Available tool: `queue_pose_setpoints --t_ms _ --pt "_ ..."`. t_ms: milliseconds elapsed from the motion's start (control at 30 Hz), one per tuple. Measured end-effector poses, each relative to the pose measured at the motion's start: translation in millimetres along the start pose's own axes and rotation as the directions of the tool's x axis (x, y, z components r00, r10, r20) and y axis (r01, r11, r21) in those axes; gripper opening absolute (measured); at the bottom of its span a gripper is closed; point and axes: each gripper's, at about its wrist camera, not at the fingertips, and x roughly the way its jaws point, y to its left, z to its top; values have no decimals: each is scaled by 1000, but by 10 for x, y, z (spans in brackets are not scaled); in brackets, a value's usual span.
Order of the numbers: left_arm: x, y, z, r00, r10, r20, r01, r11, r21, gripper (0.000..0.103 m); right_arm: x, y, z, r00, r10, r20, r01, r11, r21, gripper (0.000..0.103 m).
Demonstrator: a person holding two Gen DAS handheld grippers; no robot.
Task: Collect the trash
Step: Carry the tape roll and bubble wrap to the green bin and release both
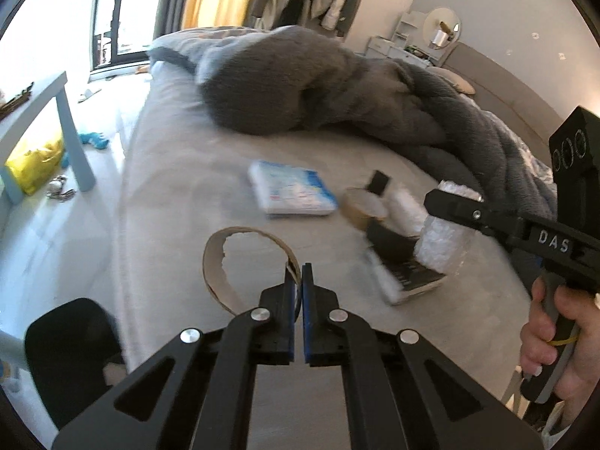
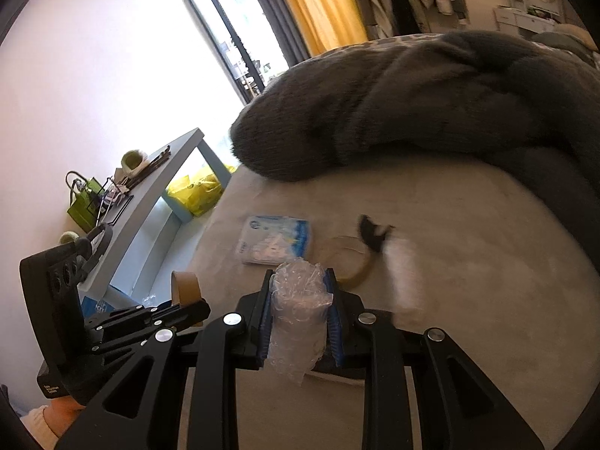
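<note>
My left gripper (image 1: 299, 268) is shut on a torn brown cardboard tape ring (image 1: 225, 258) and holds it above the bed; the ring also shows in the right wrist view (image 2: 185, 285). My right gripper (image 2: 299, 275) is shut on a roll of clear bubble wrap (image 2: 298, 315), which also shows in the left wrist view (image 1: 442, 240). On the grey bed sheet (image 1: 180, 187) lie a blue-white tissue pack (image 1: 292, 191), a brown tape roll (image 1: 362, 208) with a black clip (image 1: 378, 183), and a book (image 1: 405, 273).
A dark fluffy blanket (image 1: 318, 86) is piled across the far side of the bed. A light-blue table (image 2: 150, 195) stands left of the bed, with a yellow bag (image 1: 35, 161) under it. A black round object (image 1: 71, 352) sits by the bed's near left edge.
</note>
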Motion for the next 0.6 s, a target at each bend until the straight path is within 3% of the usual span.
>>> queue_pose_setpoints --t_ms 600 --pt "-249 1223 -343 985 125 -121 -138 984 -109 4 721 1210 133 992 97 -81 -109 981 -159 25"
